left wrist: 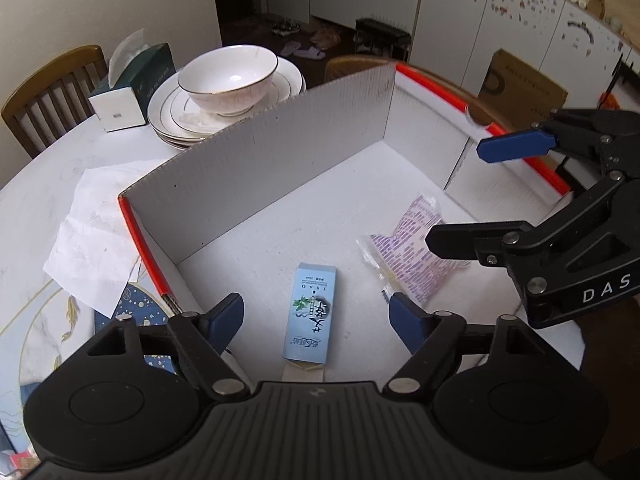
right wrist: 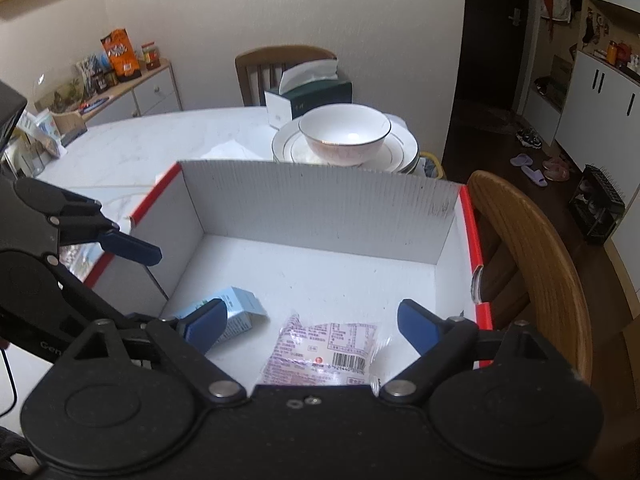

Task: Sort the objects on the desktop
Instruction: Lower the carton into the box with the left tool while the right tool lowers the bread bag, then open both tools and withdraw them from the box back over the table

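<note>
Inside white cardboard box [left wrist: 256,168] | blue carton [left wrist: 310,312] at 6, printed sachet [right wrist: 320,352] at 3 | left gripper [left wrist: 316,320], right gripper [right wrist: 308,326] spread wide, empty; lift straight up, clear of walls

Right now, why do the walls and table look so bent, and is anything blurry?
Left wrist view: the fisheye lens bows the cardboard box; the plastic packet is smeared. Right wrist view: the table edge curves, and the bowl shows glare.

Counted: one white cardboard box [left wrist: 256,168], one blue carton [left wrist: 310,316], one snack packet [left wrist: 412,256], one bowl [left wrist: 228,80], one tissue box [left wrist: 132,88], two chairs.
</note>
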`<state>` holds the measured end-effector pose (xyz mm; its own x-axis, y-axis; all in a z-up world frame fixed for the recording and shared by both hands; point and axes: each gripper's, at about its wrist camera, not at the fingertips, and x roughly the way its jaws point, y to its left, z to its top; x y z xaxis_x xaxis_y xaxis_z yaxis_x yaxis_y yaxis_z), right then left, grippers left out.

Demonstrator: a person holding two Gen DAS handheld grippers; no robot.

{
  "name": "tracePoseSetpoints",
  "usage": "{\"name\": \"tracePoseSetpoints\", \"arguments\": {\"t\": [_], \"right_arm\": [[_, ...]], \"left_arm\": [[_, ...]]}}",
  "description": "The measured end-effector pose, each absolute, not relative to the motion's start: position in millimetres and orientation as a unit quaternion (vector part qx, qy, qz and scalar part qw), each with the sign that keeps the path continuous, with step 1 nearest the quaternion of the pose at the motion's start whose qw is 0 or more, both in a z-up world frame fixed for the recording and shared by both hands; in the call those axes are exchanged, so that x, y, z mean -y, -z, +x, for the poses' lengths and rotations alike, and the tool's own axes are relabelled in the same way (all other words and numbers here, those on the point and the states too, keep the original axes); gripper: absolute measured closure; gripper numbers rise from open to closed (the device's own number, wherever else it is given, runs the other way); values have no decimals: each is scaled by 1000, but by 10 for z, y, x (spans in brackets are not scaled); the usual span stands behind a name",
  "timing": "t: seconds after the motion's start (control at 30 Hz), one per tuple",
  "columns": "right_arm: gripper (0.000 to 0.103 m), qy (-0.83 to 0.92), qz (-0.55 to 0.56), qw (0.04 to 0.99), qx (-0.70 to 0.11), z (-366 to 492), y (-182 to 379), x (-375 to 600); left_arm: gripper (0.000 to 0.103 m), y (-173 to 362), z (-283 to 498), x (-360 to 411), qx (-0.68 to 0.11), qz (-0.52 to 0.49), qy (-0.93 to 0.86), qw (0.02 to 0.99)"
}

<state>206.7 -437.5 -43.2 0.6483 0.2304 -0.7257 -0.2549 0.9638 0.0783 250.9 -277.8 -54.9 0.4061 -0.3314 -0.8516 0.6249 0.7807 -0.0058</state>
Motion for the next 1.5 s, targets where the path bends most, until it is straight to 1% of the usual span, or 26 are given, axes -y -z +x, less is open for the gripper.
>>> {"name": "tracePoseSetpoints", "arguments": {"t": [0.03, 0.1, 0.17, 0.27, 0.3, 0.33, 0.37, 0.6, 0.9, 1.5], "right_arm": [[10, -133, -13, 909, -395, 2054, 418, 4375], [9, -131, -8, 911, -391, 2031, 393, 4373], [8, -128, -4, 913, -387, 2006, 369, 4363], [7, -124, 8, 918, -376, 1950, 302, 4351], [7, -123, 12, 920, -372, 1927, 274, 4344], [7, -124, 15, 922, -368, 1906, 249, 4332], [7, -125, 17, 923, -364, 1886, 226, 4315], [6, -122, 28, 930, -346, 1813, 108, 4182], [6, -124, 36, 930, -345, 1717, 56, 3921], [6, -168, 28, 921, -351, 1535, 60, 3050]], "left_arm": [[18, 533, 2495, 2760, -458, 156, 290, 826], [15, 498, 2467, 2723, -453, 148, 291, 830], [15, 458, 2439, 2666, -451, 131, 293, 833], [10, 382, 2377, 2546, -441, 104, 294, 841], [8, 357, 2351, 2508, -436, 96, 297, 844], [2, 327, 2322, 2476, -431, 92, 298, 847], [0, 301, 2296, 2446, -426, 92, 294, 851], [0, 130, 2163, 2161, -395, 67, 286, 871], [0, 2, 2024, 1735, -386, 52, 259, 884], [0, -17, 1773, 699, -364, 23, 199, 910]]}}
